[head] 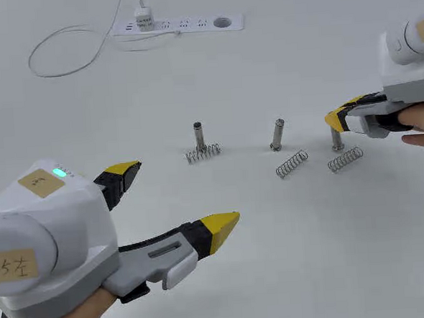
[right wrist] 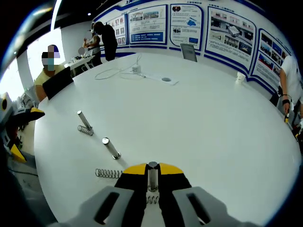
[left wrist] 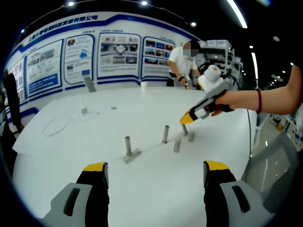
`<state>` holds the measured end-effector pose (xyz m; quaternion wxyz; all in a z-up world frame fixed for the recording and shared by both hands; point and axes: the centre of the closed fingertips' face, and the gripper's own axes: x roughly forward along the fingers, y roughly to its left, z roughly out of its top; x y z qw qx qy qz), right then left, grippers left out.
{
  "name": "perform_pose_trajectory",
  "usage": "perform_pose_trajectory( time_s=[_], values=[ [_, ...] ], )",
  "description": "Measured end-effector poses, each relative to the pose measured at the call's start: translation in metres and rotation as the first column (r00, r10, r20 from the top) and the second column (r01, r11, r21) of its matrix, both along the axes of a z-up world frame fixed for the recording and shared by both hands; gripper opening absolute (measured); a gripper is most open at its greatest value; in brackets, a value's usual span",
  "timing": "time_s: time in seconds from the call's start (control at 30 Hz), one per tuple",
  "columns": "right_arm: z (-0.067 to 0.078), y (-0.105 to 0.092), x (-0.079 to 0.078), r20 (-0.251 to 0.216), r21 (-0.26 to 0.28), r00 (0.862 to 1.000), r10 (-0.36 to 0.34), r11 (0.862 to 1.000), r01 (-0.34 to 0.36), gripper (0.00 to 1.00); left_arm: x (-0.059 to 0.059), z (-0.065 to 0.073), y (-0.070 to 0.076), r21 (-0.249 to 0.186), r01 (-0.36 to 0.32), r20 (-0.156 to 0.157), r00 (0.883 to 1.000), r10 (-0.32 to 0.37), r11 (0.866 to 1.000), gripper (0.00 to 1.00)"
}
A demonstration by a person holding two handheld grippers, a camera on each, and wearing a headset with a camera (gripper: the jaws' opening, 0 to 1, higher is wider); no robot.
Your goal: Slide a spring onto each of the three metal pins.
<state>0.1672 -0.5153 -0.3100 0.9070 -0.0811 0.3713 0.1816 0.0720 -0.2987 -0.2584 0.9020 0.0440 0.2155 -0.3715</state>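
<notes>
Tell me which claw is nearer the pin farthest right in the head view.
Right. The right claw has its jaws closed around that pin. The left claw hangs open well short of it, at the lower left of the head view.

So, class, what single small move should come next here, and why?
Probably bring the left gripper forward to the left spring and close on it. Its fingers are open and empty, that spring lies flat at the base of the left pin, all three pins are bare, and the right gripper is at the top of the right pin.
</notes>
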Motion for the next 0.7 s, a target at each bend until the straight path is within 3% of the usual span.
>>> perform_pose_trajectory(
  time_s=[0.7],
  values=[
    [0.007, -0.003, -0.022, -0.013, -0.026, 0.999, -0.030, 0.999, 0.030, 0.09, -0.003, 0.006, 0.004, 0.004, -0.003, 0.015, 1.000, 0.003, 1.000, 0.82]
  ],
)
